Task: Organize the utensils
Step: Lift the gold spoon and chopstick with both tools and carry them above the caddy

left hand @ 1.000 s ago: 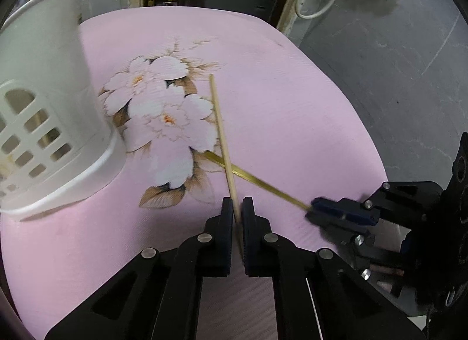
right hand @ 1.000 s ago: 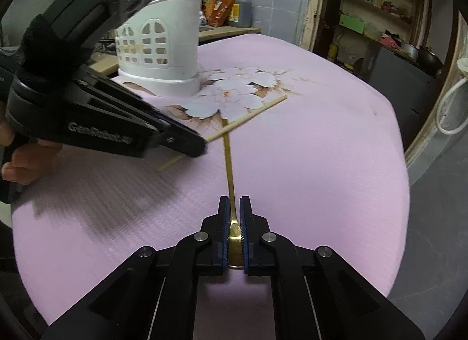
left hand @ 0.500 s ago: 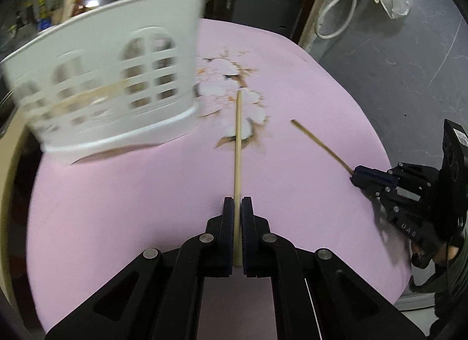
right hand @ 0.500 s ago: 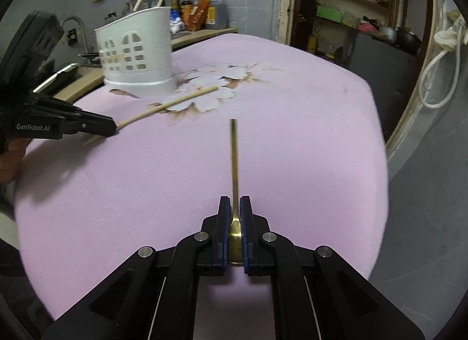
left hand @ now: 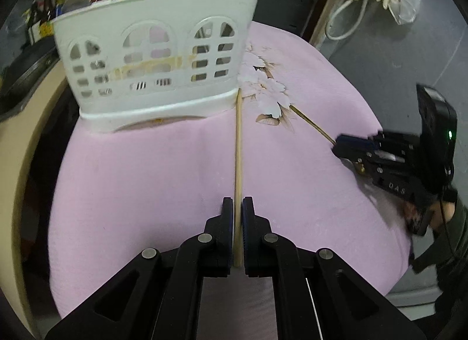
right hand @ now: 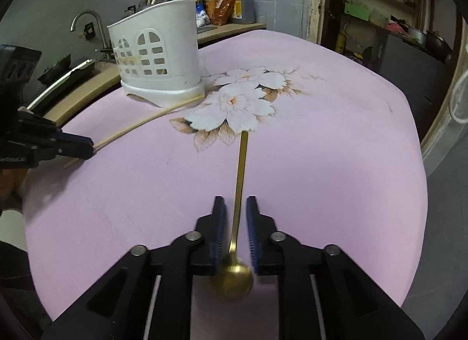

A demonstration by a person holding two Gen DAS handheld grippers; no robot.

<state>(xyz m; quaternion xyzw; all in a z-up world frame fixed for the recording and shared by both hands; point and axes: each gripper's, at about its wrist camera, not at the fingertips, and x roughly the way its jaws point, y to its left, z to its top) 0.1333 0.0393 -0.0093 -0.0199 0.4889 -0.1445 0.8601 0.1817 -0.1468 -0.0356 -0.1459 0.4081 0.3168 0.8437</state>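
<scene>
Left gripper (left hand: 237, 233) clamped on chopstick (left hand: 237, 147); stick ran forward over pink cloth (left hand: 146, 179), far tip by base corner of white caddy (left hand: 155, 65); contact there unclear. More sticks stood upright inside caddy. Right gripper (right hand: 236, 230) jaws were opening, pads clear of gold spoon (right hand: 238, 193); spoon lay between them, bowl blurred near camera, handle end reaching flower print (right hand: 234, 103).

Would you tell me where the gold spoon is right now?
In the right wrist view the spoon lies between the opening right gripper, handle toward the flower print.
</scene>
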